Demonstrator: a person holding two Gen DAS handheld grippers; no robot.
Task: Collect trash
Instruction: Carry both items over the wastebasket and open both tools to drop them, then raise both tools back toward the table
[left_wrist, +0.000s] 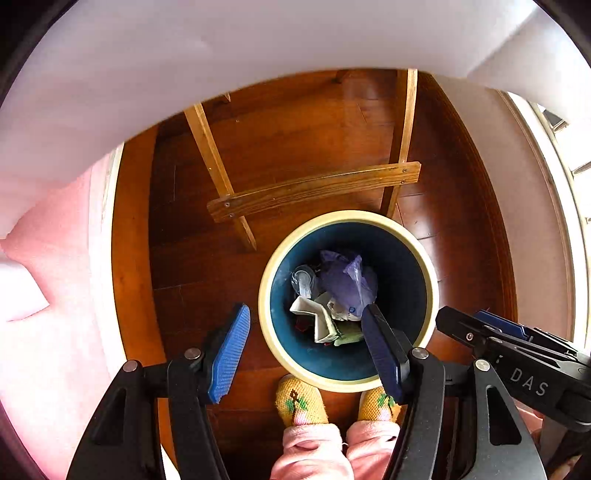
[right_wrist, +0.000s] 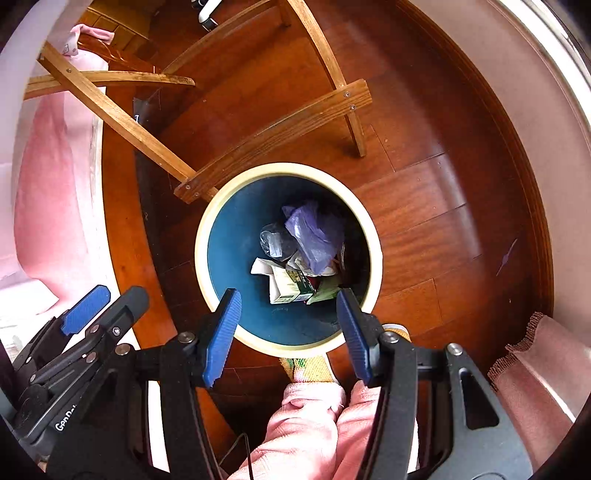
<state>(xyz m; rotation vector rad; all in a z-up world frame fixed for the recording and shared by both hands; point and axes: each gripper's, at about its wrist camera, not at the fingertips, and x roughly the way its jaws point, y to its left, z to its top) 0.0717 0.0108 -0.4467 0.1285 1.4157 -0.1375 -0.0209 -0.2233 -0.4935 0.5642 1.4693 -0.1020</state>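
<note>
Both held over the round bin (left_wrist: 266, 295). Left tool (left_wrist: 308, 334) wide apart, gripping nothing. Right tool (right_wrist: 288, 317) wide apart too. Just below, inside the bin: purple bag (right_wrist: 314, 236), white carton (right_wrist: 284, 286), clear wrapper (right_wrist: 275, 240).

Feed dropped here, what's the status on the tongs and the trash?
Left tongs open, empty. Right tongs open, empty. Both over the bin; purple bag and carton inside. Chair rail beside the rim, nothing blocking.
</note>
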